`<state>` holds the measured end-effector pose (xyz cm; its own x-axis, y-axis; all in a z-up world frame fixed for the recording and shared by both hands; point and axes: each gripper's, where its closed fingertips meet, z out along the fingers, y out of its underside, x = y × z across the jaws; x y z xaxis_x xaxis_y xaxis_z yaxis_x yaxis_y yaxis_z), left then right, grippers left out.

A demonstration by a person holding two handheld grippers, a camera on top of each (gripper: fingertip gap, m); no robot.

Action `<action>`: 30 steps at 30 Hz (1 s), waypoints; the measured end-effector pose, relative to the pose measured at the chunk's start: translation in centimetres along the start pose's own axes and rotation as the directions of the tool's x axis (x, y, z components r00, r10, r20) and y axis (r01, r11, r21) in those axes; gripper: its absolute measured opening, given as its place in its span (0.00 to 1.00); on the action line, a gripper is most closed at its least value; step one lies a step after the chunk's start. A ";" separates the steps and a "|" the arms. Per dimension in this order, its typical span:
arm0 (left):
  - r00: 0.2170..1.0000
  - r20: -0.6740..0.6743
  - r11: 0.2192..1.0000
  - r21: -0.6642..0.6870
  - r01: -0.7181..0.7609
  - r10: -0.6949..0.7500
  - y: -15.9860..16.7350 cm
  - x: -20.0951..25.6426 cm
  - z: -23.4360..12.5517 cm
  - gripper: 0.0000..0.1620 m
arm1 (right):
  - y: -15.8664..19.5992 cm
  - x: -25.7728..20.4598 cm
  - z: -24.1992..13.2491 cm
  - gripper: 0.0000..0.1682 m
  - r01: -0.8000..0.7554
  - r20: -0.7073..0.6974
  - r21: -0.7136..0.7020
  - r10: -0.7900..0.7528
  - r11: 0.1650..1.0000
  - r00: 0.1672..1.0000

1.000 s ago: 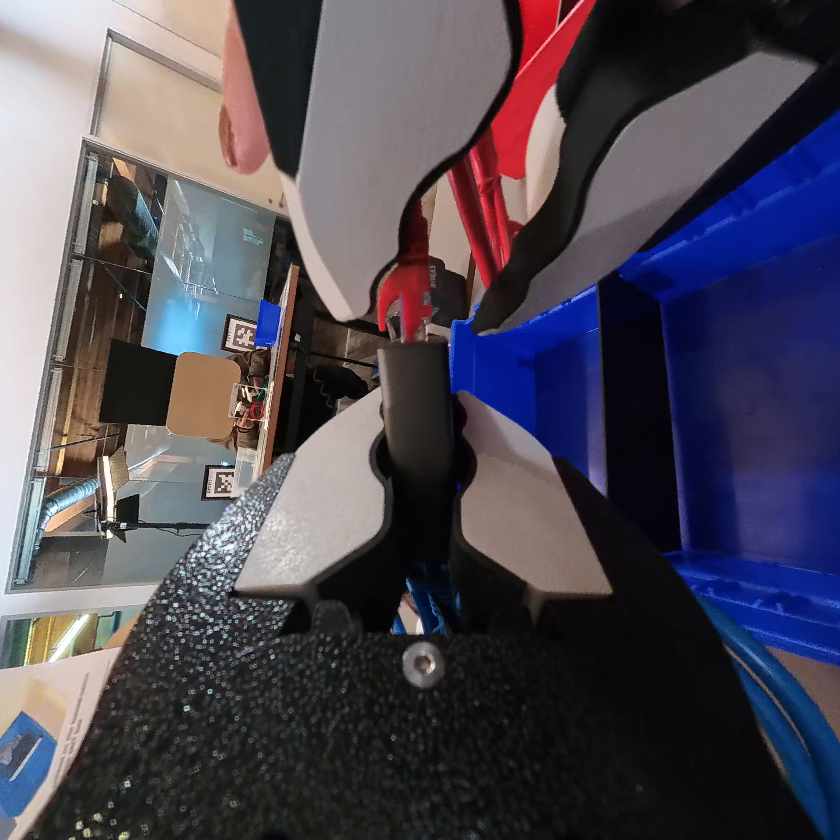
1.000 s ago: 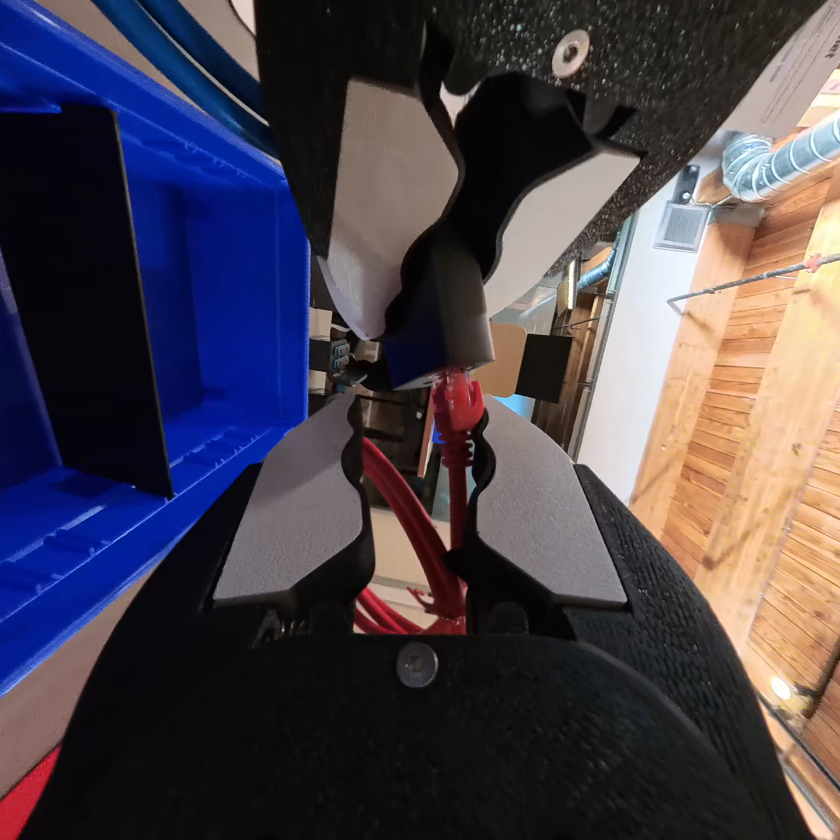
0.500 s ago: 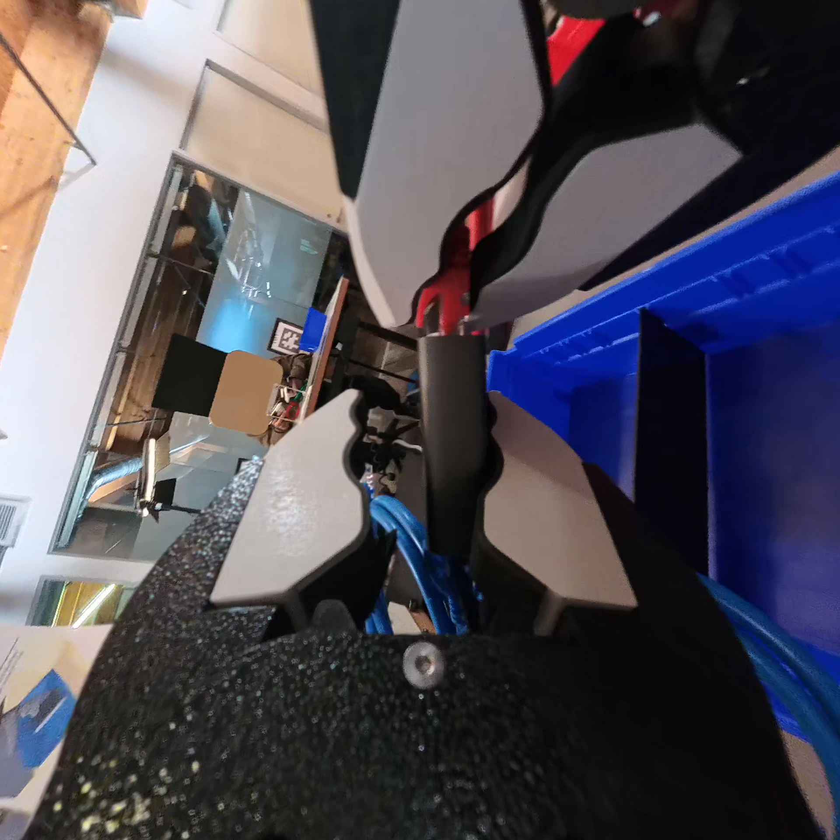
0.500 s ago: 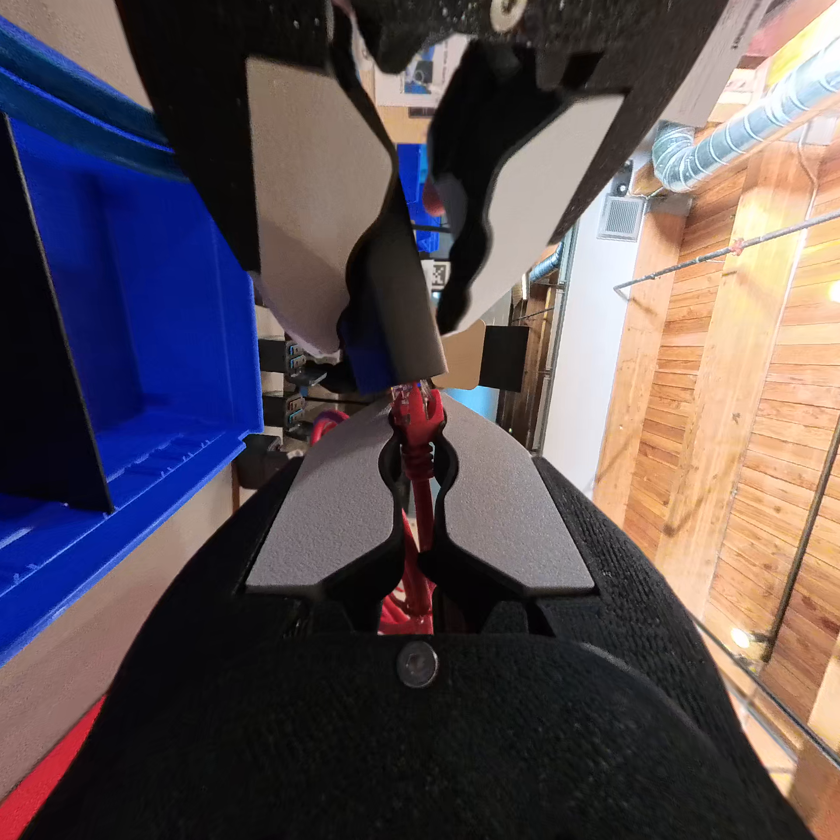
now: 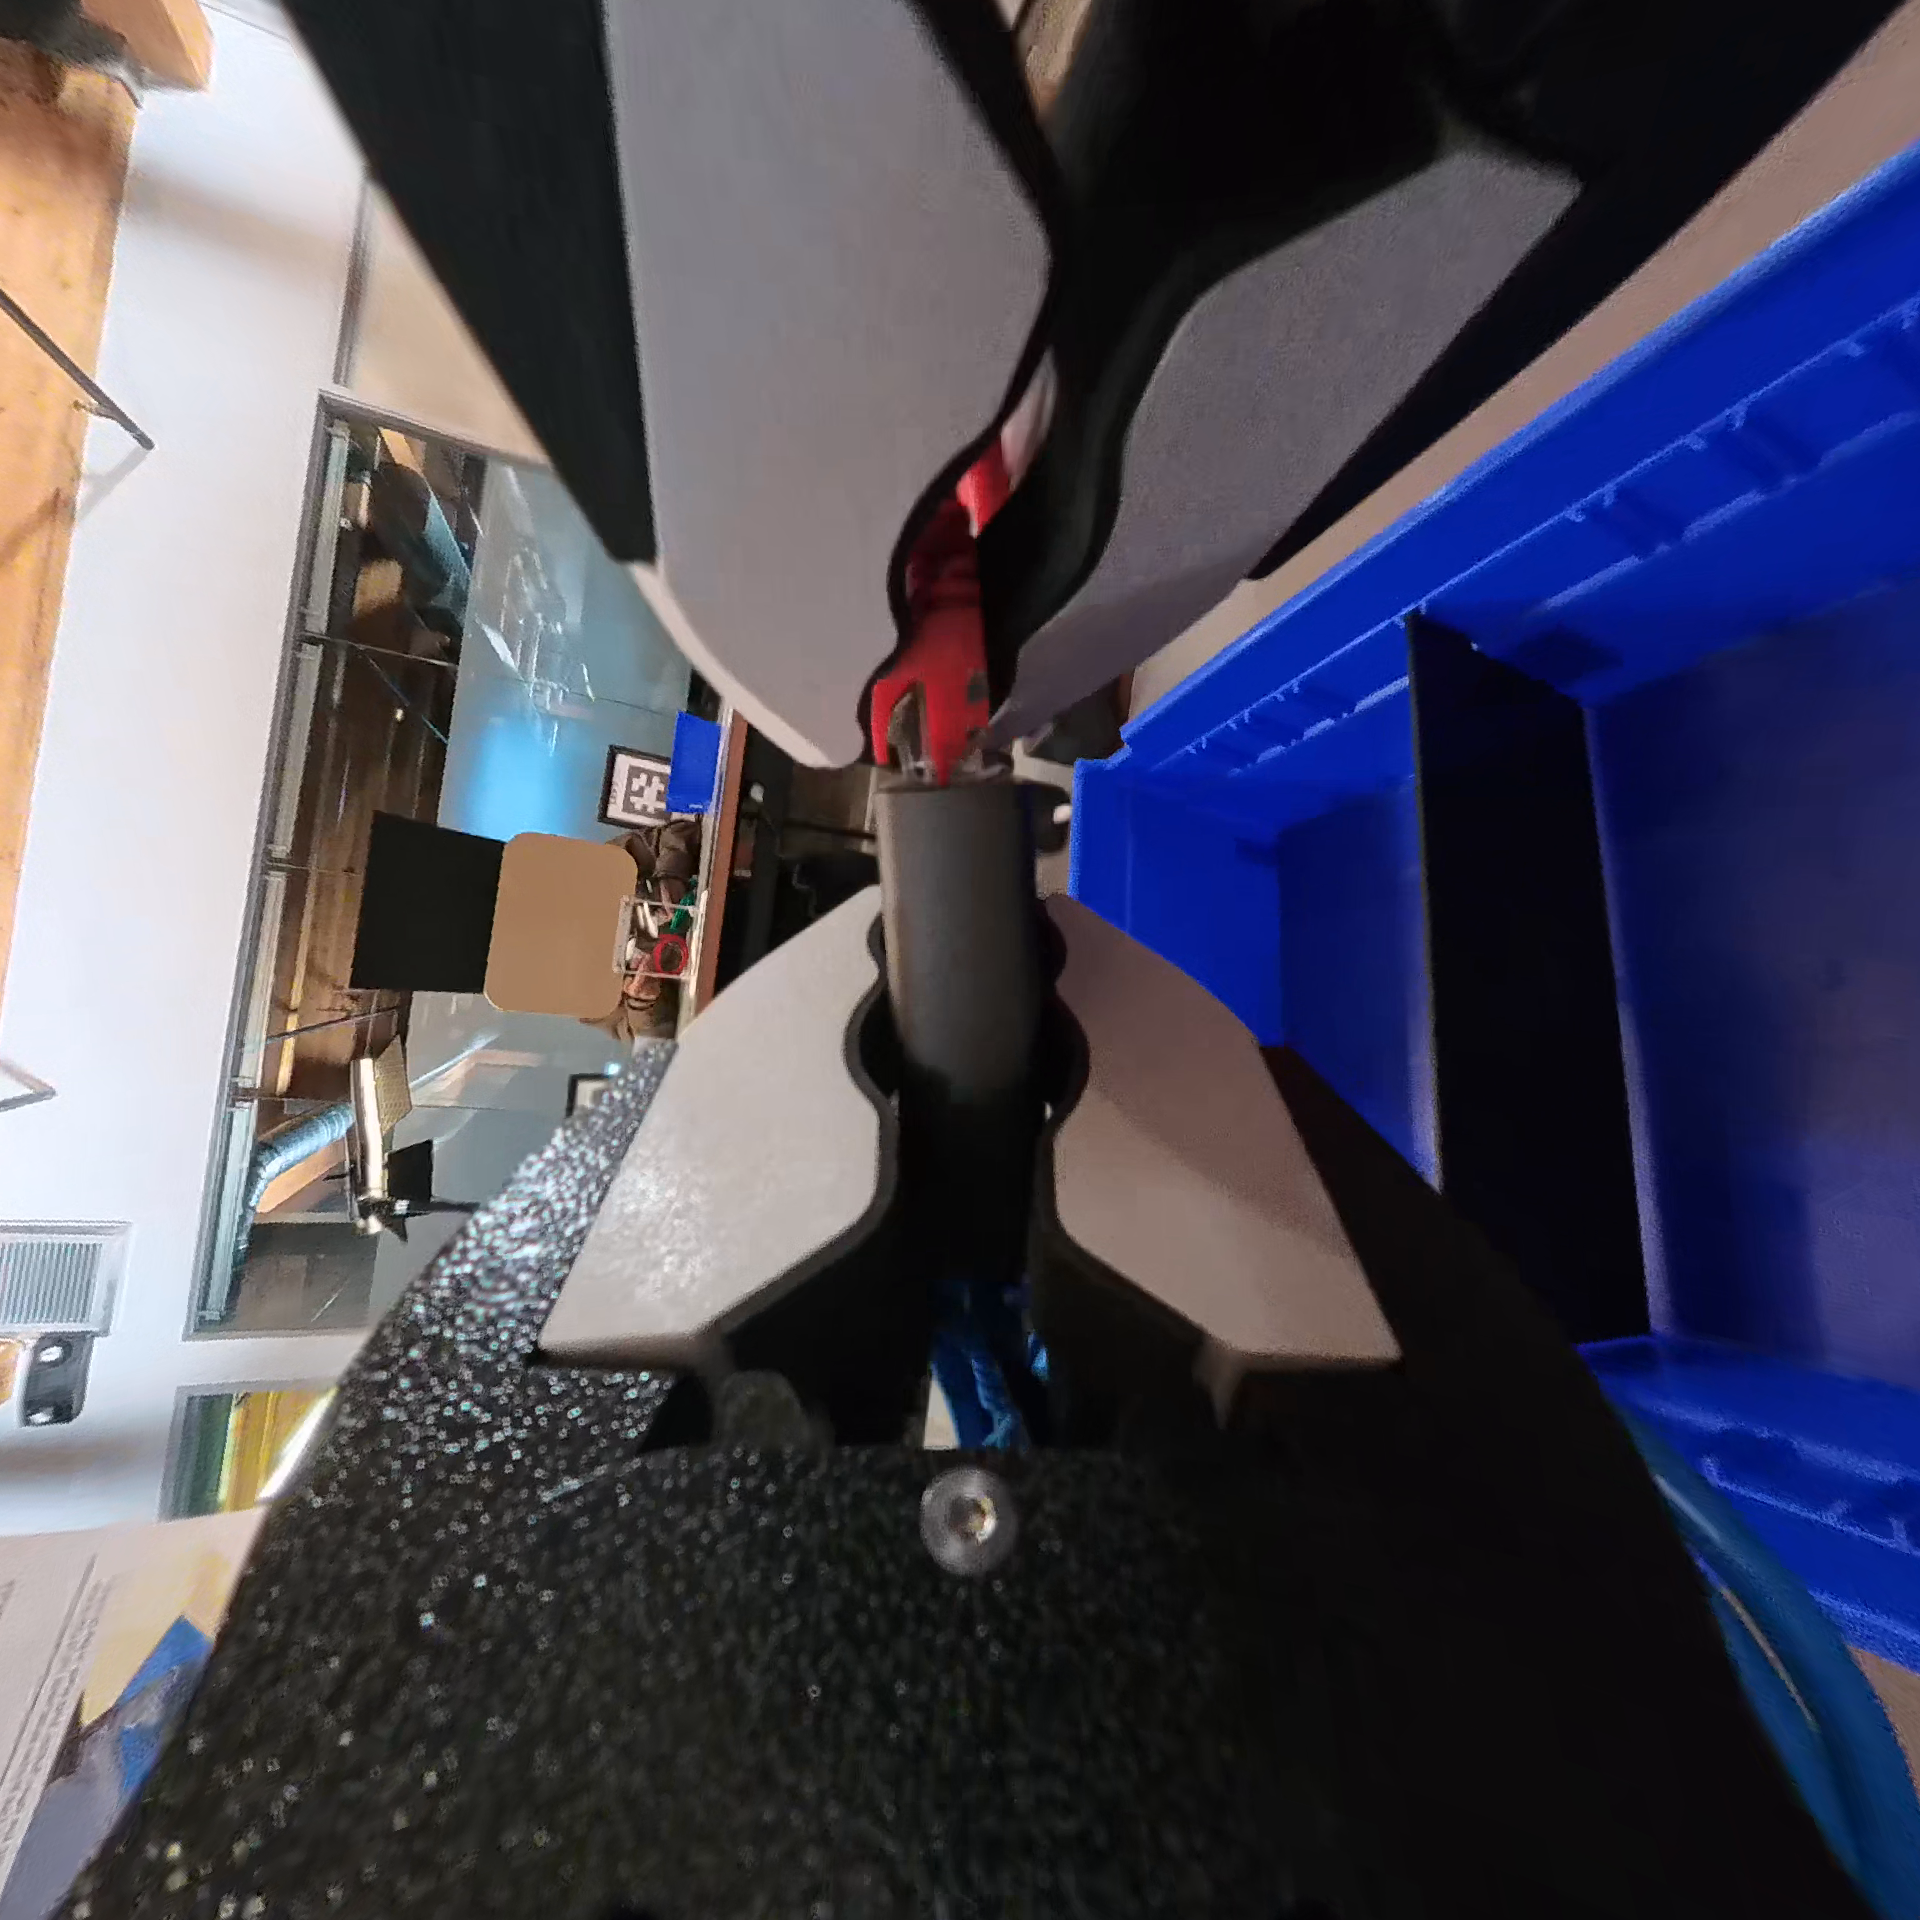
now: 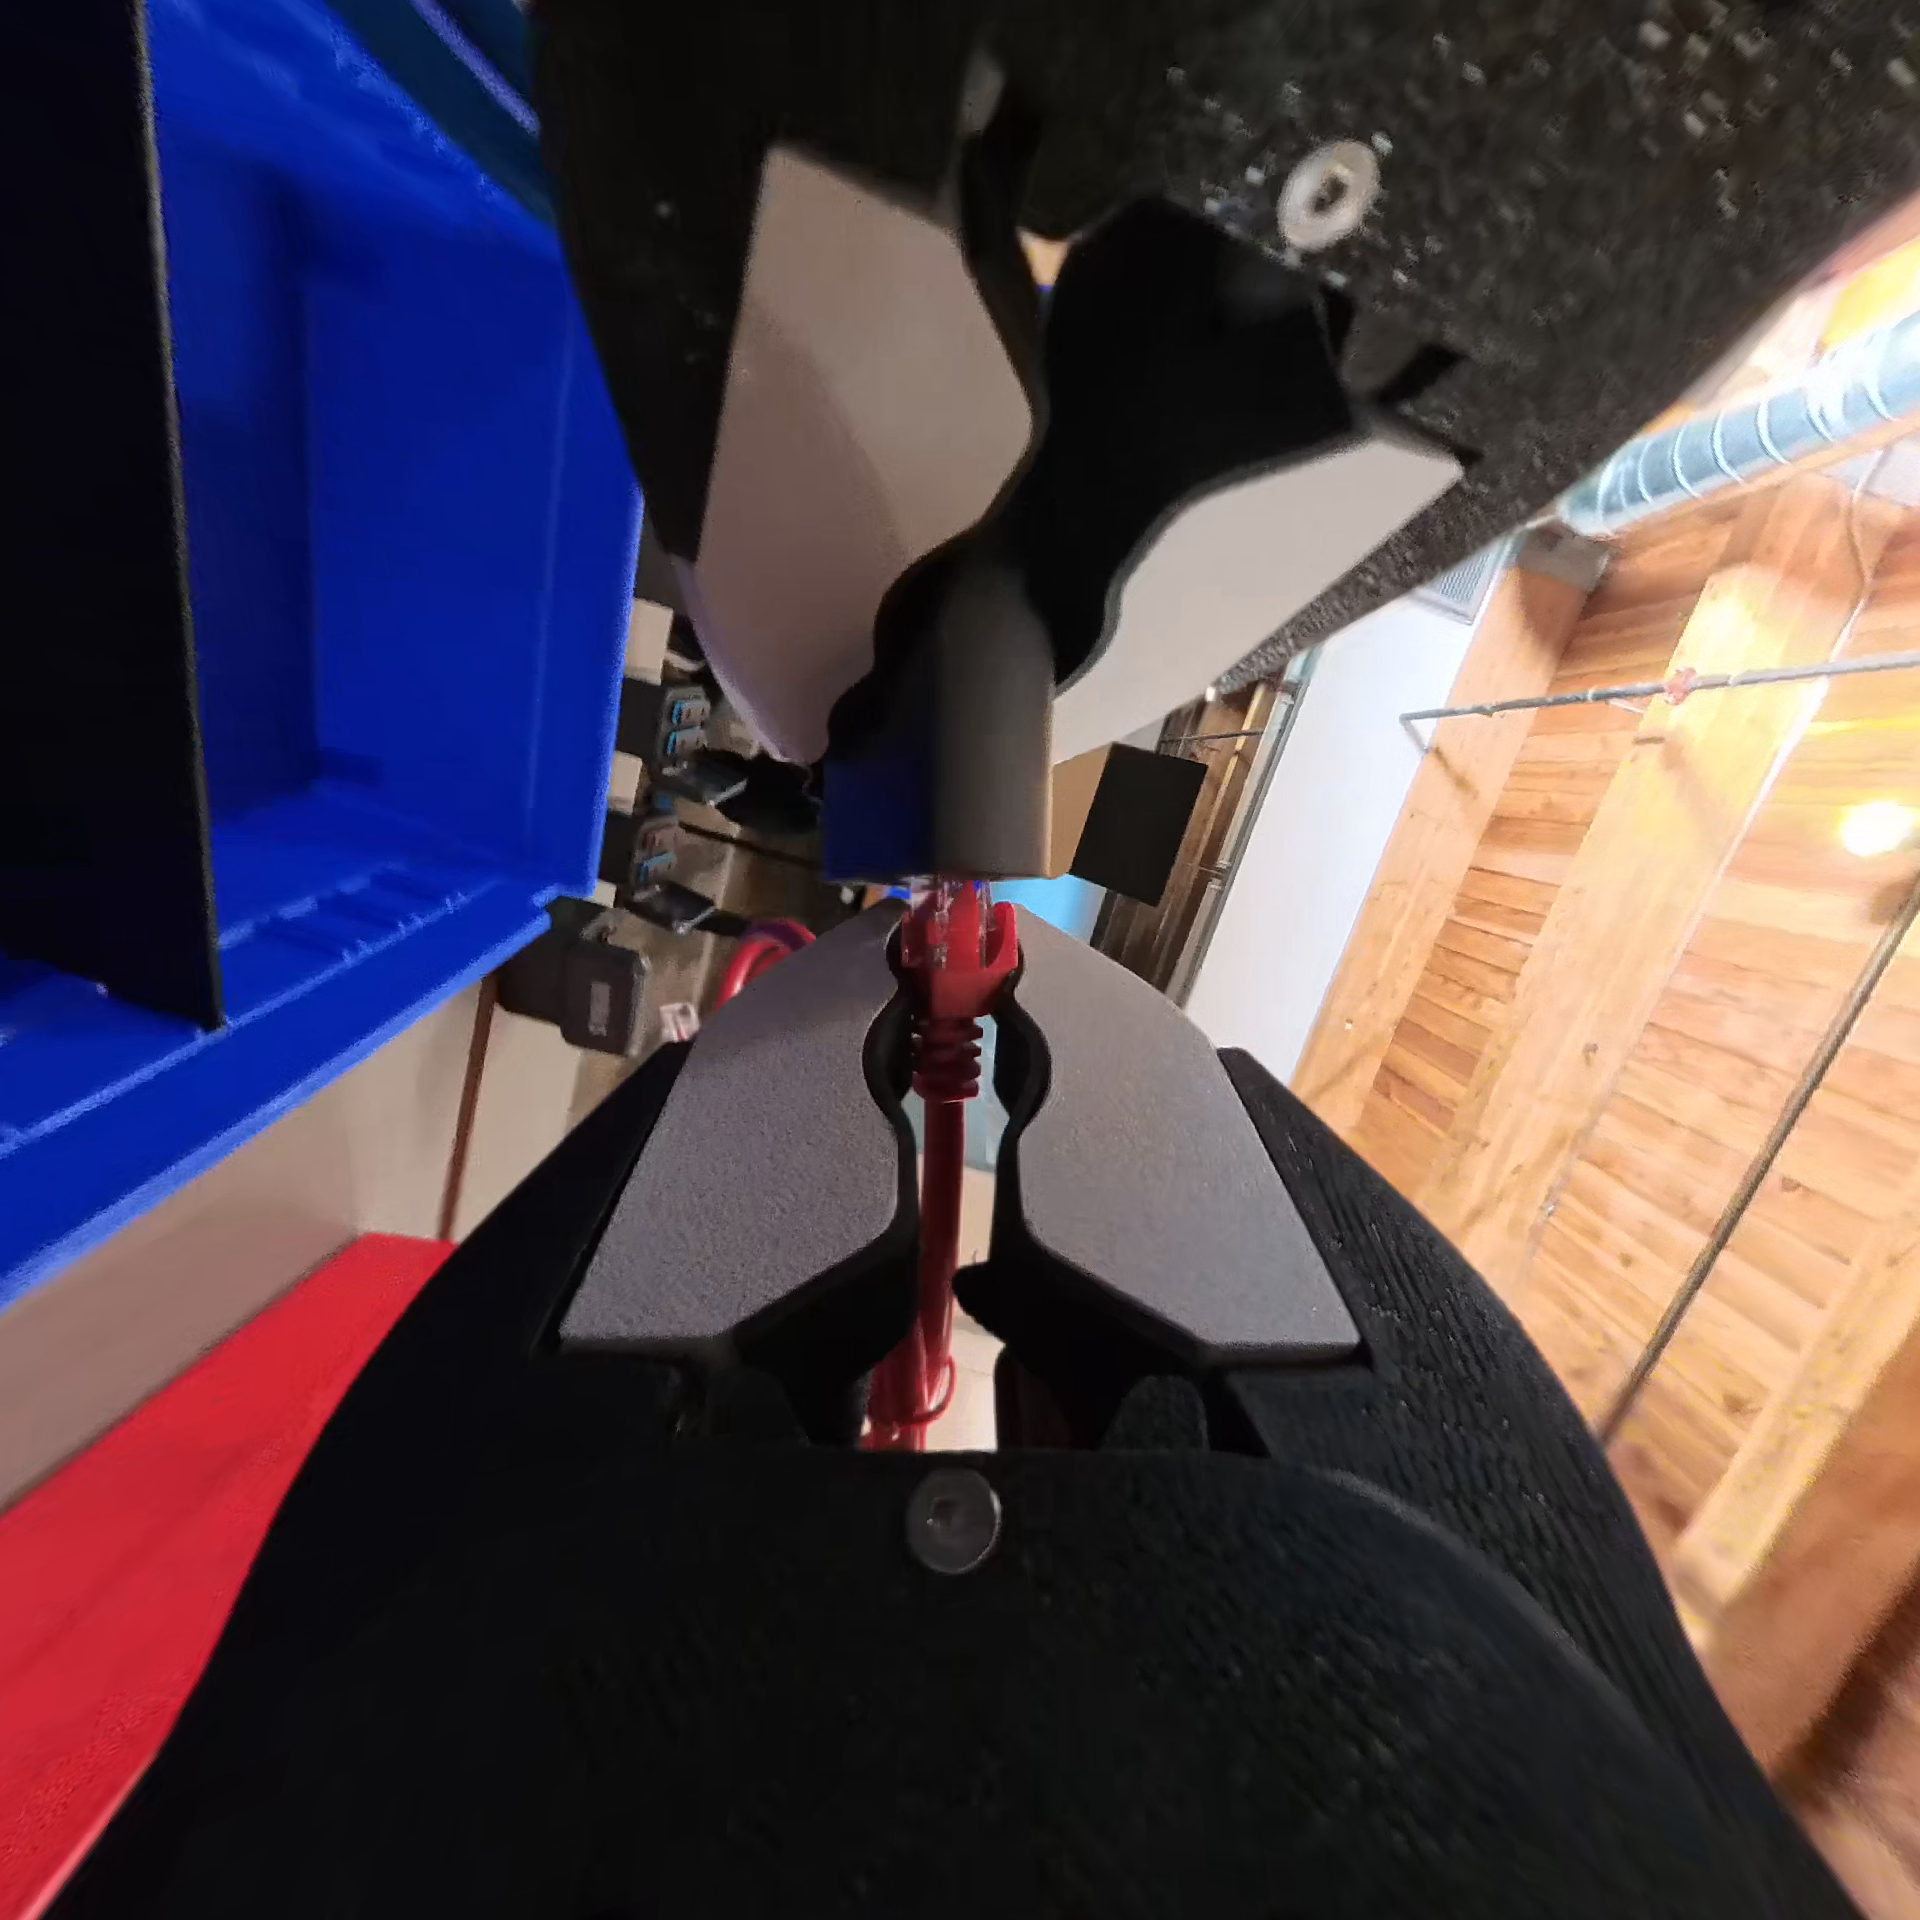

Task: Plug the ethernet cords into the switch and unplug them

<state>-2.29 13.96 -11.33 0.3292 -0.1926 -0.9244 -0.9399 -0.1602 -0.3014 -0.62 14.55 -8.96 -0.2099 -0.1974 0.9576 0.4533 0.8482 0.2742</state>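
Observation:
My left gripper (image 5: 956, 914) is shut on a black coupler (image 5: 956, 966) that sticks out past its fingertips. My right gripper (image 6: 954, 925) is shut on the red plug (image 6: 951, 971) of a red network cable (image 6: 935, 1195). The two grippers face each other tip to tip. The plug's clear tip meets the coupler's open end (image 6: 987, 769); how far it is inside is hidden. In the left wrist view the right gripper (image 5: 925, 727) comes down from the top with the red plug (image 5: 940, 644). A blue cable (image 5: 977, 1382) runs behind the left fingers.
A blue plastic bin (image 5: 1714, 935) with a black divider (image 5: 1507, 987) is close on the right of the left wrist view, and on the left of the right wrist view (image 6: 364, 520). A red surface (image 6: 125, 1507) lies at lower left. Wooden walls and a glass-walled room are far behind. Left and right tips are no more than a few centimetres apart.
The right gripper, open a second ago, has shut on the red plug. The left gripper loosened on the coupler half a second ago and is shut on it again. The plug stays at the coupler's mouth.

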 end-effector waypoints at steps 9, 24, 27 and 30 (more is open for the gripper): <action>0.982 -0.112 0.986 -0.051 -0.156 0.149 0.6 2.8 0.4 0.14 | -0.6 -2.9 -0.3 0.06 0.420 0.051 0.087 -0.425 0.903 0.904; 0.983 -0.178 0.999 0.024 0.047 -0.042 -0.2 3.0 0.0 0.14 | -0.8 -3.4 -0.9 0.09 0.050 0.276 0.134 -0.086 0.990 0.957; 0.985 -0.169 0.999 -0.001 0.035 -0.035 -0.2 2.8 0.2 0.13 | -0.8 -4.0 -0.9 0.19 0.021 0.283 0.102 -0.049 0.995 0.958; 0.986 -0.167 0.999 0.008 0.031 -0.029 -0.6 2.8 0.1 0.14 | -1.2 -4.3 -1.1 0.25 -0.004 0.295 0.112 -0.029 0.994 0.955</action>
<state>-0.81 13.58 -13.75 0.3667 -0.3469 -0.8632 -0.9301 -0.1582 -0.3315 0.65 13.86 -13.28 -0.4688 -0.0680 0.8807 0.3548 0.8986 0.2583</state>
